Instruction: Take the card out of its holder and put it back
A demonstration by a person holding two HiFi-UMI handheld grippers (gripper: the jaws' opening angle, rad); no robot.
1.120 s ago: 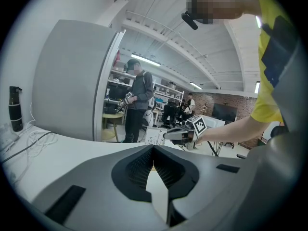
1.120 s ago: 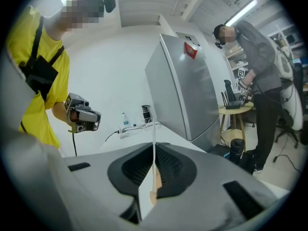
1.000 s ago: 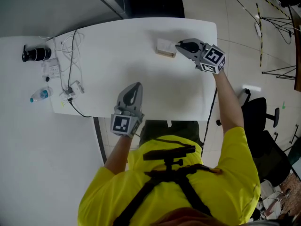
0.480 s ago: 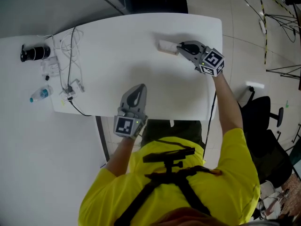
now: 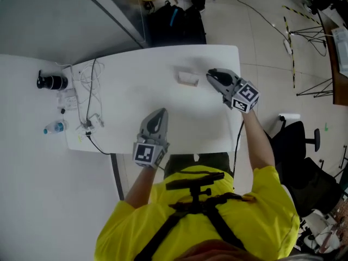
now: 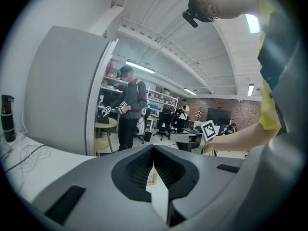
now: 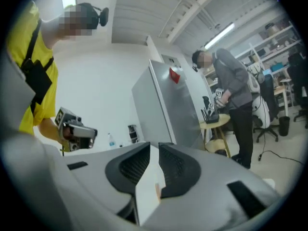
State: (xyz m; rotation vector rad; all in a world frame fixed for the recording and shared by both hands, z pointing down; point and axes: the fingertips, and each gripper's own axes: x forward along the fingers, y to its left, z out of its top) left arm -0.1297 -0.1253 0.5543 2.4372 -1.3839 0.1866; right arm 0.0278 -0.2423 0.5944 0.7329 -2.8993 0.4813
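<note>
The card holder is a small pale block with a white top, lying at the far middle of the white table; I cannot tell the card apart from it. My right gripper points at it from the right, its tips a short gap away. Its jaws are opening, and only the table shows between them in the right gripper view, with a sliver of the holder lower down. My left gripper rests near the table's front edge, shut and empty; the holder shows beyond its jaws.
At the table's left end lie a black cylinder, a tangle of white cables and a small water bottle. A black office chair stands right of the table. A person stands by a small round table in the background.
The right gripper's tips were against the holder; now they stand slightly back from it with the jaws parted. The left gripper has stayed near the front edge.
</note>
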